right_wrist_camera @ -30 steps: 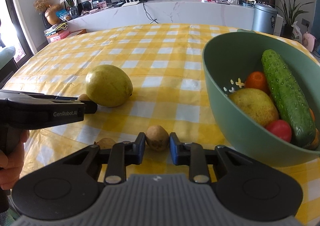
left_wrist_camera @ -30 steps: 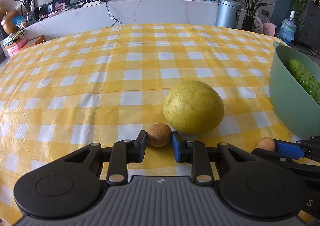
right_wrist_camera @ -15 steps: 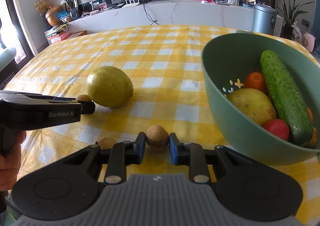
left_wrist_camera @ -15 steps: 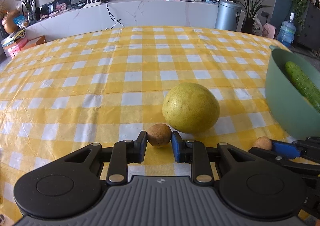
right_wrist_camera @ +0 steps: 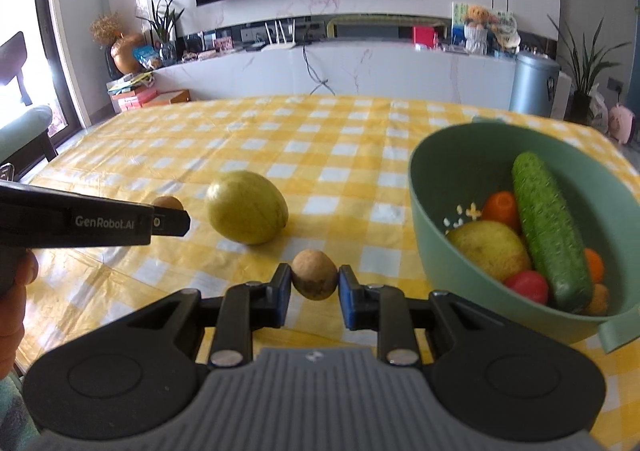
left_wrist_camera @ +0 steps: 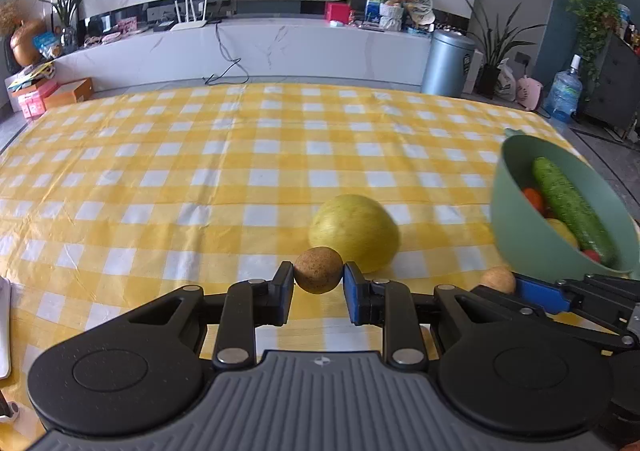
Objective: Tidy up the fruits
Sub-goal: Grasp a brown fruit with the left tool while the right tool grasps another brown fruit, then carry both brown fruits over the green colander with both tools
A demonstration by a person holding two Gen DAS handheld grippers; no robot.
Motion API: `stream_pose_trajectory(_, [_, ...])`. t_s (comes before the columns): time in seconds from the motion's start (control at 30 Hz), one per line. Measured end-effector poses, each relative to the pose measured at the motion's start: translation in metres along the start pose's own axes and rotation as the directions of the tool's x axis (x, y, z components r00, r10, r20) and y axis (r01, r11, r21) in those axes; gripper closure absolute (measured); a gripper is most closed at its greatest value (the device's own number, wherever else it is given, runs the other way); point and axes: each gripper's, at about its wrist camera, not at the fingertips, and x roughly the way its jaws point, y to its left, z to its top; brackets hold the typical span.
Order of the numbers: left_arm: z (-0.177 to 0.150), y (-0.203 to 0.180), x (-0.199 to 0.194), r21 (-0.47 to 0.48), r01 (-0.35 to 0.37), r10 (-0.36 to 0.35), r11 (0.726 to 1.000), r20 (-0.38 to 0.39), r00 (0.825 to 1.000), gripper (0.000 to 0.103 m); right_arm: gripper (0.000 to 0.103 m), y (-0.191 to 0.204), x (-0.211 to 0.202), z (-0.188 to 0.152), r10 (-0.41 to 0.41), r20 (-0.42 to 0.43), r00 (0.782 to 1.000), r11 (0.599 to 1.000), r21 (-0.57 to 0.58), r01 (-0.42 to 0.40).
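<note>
A small round brown fruit with speckled skin [left_wrist_camera: 319, 270] sits pinched between the blue pads of the left gripper [left_wrist_camera: 319, 283], caught across its middle so it cannot roll out. A second small brown fruit of the same kind [right_wrist_camera: 314, 279] is clamped the same way in the right gripper [right_wrist_camera: 314, 285] — both tools closed narrow, each with one fruit. In the wrist views both fruits appear clear of the cloth, though their undersides are hidden.

Just beyond them a large yellow-green round fruit [left_wrist_camera: 354, 232] rests on the yellow-and-white checked tablecloth [left_wrist_camera: 200, 179], untouched; it looks too wide for an easy pinch, which may be why the small ones go first.

To the right stands the sage-green plastic bowl [right_wrist_camera: 430, 247], already loaded: a bumpy dark green cucumber [right_wrist_camera: 550, 231] lying along the far wall, a yellow fruit [right_wrist_camera: 490, 249] beneath it, an orange piece [right_wrist_camera: 502, 207] and a red one [right_wrist_camera: 526, 285]. The right gripper sits close to the bowl's near rim, the left one further off, so the right-hand fruit is likely to drop in first — one at a time, to keep the tools from crowding each other over the bowl
</note>
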Motion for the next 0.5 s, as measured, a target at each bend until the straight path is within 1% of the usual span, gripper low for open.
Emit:
stream_pose_trajectory(0.03, [0.0,-0.003,-0.003,0.005,0.002,-0.002,1.0,0.004,1.0,0.074,0.081,-0.001,-0.003,0.0,0.009,0.002,1.0,1.0,0.0,-0.009])
stream_pose_trajectory(0.13, [0.003,-0.012,-0.013,0.021,0.01,-0.011,1.0,0.021,1.0,0.074,0.081,-0.001,-0.013,0.001,-0.001,0.025,1.0,1.0,-0.006,0.001])
stream_pose_trajectory(0.3, [0.01,-0.03,-0.031,0.039,0.057,-0.059,0.998,0.048,0.997,0.074,0.081,-0.007,-0.034,0.005,-0.005,0.058,0.998,1.0,-0.003,0.005])
stream_pose_trajectory(0.5, [0.018,-0.057,-0.042,0.08,0.109,-0.114,0.991,0.064,0.991,0.074,0.081,-0.024,-0.06,0.014,-0.038,0.104,0.994,0.999,0.015,0.036])
